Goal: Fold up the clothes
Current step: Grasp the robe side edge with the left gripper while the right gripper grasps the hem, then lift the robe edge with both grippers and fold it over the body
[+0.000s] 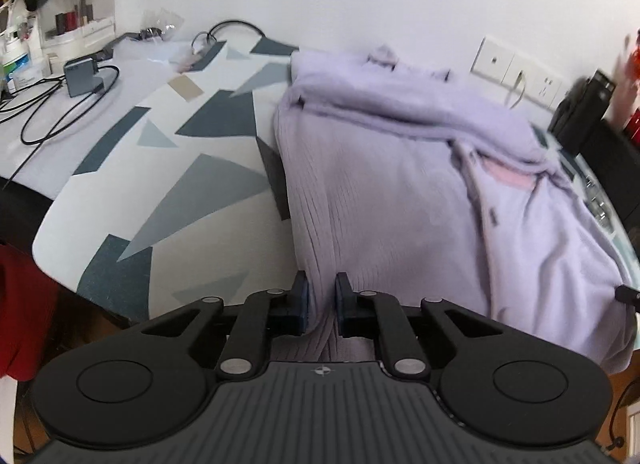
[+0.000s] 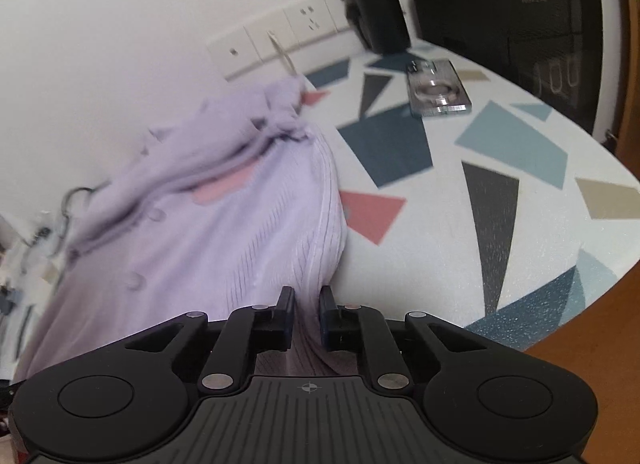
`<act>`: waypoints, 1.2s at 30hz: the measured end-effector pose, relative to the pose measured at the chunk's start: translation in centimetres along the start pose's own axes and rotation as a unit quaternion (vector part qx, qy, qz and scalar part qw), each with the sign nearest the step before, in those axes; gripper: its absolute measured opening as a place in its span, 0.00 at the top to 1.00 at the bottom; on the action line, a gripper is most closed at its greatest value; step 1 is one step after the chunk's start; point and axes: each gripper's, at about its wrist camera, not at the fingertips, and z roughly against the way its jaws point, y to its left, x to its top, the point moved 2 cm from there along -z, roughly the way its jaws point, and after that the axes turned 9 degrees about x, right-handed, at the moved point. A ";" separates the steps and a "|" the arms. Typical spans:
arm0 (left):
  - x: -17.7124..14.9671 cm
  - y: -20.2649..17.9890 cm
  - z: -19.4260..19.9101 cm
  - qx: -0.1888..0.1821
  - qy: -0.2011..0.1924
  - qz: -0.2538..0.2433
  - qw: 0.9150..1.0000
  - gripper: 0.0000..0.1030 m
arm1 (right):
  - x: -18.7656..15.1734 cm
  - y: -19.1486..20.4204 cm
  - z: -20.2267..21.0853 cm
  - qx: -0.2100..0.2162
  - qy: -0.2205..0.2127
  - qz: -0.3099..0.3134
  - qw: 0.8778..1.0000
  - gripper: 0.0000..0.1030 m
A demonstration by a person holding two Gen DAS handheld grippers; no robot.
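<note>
A lilac ribbed knit cardigan lies spread over the table, its far part bunched near the wall, a pink patch showing inside. My left gripper is shut on the cardigan's near left hem, with fabric pinched between its fingers. In the right wrist view the same cardigan, with buttons down its front, reaches to my right gripper, which is shut on the near right hem. Both held edges hang at the table's front edge.
The table has a white top with grey, blue and pink shapes. A charger with black cables and a clear organiser stand far left. A clear case, black bottle and black appliance sit on the right.
</note>
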 end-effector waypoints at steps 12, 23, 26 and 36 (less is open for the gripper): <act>-4.1 -0.2 3.4 0.029 0.022 0.055 0.998 0.88 | -2.7 -2.9 4.5 0.030 0.035 -0.036 0.998 0.91; 7.5 -2.9 4.1 -0.012 -0.102 0.084 0.991 0.88 | 6.8 -1.2 2.9 0.104 -0.071 -0.074 0.989 0.91; 11.0 -3.4 2.9 -0.013 -0.129 0.084 0.988 0.88 | 10.2 -0.2 1.5 0.109 -0.098 -0.078 0.986 0.92; 21.7 -3.2 -6.2 -0.012 -0.150 0.108 0.983 0.88 | 19.8 1.4 -6.7 0.081 -0.164 -0.124 0.975 0.92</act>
